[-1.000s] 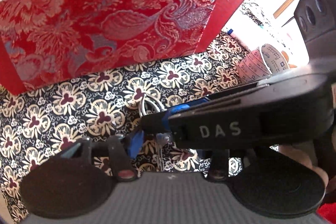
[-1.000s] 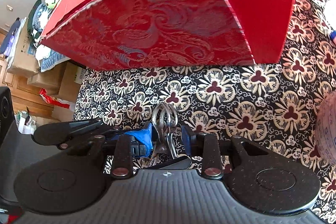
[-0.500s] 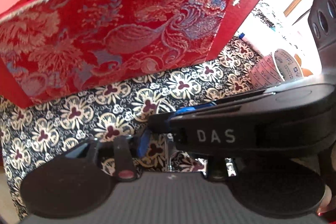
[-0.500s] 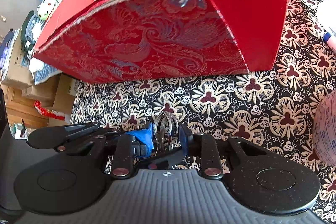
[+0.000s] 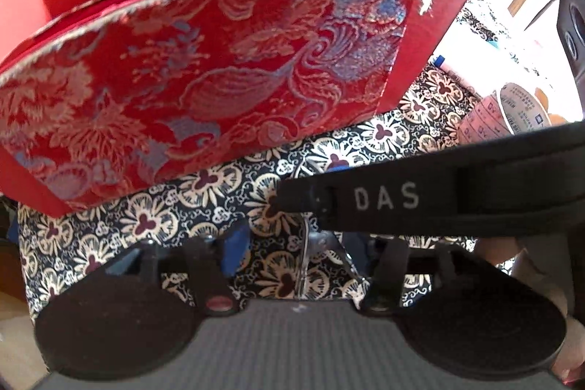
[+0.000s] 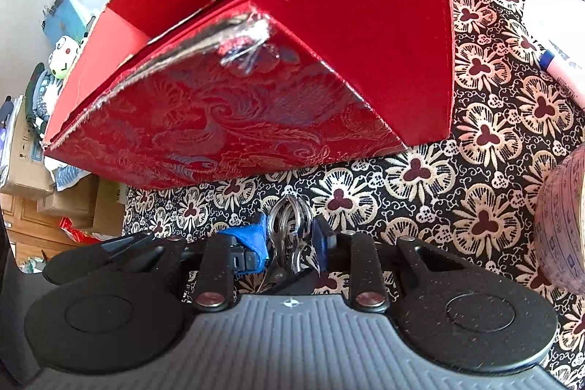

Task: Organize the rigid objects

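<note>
A red box (image 5: pixel 219 79) with brocade sides stands open-topped on the flower-patterned cloth, close ahead in both views (image 6: pixel 256 116). My right gripper (image 6: pixel 289 240) is shut on a bunch of metal key rings (image 6: pixel 289 218), held a little above the cloth just short of the box. In the left wrist view its black finger (image 5: pixel 384 200) marked DAS crosses from the right. A bit of the keys' metal (image 5: pixel 318 240) hangs between the pads of my open left gripper (image 5: pixel 299 247). The left gripper's black finger (image 6: pixel 102 254) shows at the lower left of the right wrist view.
A pink roll of printed tape (image 5: pixel 512 112) lies to the right of the box, also at the right edge (image 6: pixel 563 225). A pink tube with a blue cap (image 6: pixel 559 68) and a white object (image 6: pixel 555 13) lie farther right. Cardboard boxes (image 6: pixel 22 163) stand off the table's left side.
Both grippers have risen and drawn nearer to the red box, whose rim now sits lower in view. The key rings stayed in the right gripper.
</note>
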`<state>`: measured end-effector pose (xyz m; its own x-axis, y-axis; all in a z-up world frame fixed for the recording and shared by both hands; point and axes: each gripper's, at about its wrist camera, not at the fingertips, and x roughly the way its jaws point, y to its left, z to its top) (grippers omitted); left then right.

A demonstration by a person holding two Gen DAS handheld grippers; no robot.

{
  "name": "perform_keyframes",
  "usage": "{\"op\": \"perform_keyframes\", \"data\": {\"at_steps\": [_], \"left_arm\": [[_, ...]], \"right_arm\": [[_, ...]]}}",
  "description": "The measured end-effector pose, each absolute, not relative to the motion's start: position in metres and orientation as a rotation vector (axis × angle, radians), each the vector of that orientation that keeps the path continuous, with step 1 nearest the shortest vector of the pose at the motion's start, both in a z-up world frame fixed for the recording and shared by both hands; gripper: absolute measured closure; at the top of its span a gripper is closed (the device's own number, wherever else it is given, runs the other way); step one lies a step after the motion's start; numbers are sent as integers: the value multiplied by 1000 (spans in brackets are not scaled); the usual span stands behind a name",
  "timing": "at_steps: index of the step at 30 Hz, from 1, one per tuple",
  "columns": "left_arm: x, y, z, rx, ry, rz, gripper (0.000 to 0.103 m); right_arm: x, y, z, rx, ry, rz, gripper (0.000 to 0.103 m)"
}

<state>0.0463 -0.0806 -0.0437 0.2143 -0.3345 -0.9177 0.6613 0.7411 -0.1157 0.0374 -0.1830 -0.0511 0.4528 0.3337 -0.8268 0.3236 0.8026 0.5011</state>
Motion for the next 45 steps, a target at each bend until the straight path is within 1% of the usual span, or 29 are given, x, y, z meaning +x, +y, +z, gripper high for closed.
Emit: {"op": "perform_keyframes", "data": {"at_steps": [1,6,8,9,10,13,15,22,26,34,39,45], "left_arm": [[47,-82,-44,335,1164,-706,55],[46,-86,-44,363,1152,-701,63],[45,-87,-44,380,1141,-698,71],[44,-88,-43,385,1137,-695,79],[44,-88,-43,387,1135,-693,82],[41,-91,-43,396,1130,-696,87],[39,-93,-43,409,1124,-693,87],[36,-97,-42,436,1133,-690,87],[34,-95,-40,433,1146,-700,87],[25,-94,-36,445,1193,-754,88],[17,-91,-21,466,1187,-786,88],[5,-80,13,487,1110,-830,88]], "right_arm": [[36,-183,-51,683,1120,6,94],[29,-182,-51,683,1115,15,92],[27,-180,-51,669,1112,24,92],[24,-180,-50,661,1108,25,92],[22,-178,-50,653,1106,26,92],[24,-175,-49,636,1103,22,94],[25,-175,-50,625,1106,26,96],[23,-173,-48,621,1104,30,98],[19,-172,-47,626,1110,38,101],[6,-173,-41,624,1162,41,102],[-4,-178,-30,645,1166,60,103],[-18,-179,3,631,1116,97,103]]}}
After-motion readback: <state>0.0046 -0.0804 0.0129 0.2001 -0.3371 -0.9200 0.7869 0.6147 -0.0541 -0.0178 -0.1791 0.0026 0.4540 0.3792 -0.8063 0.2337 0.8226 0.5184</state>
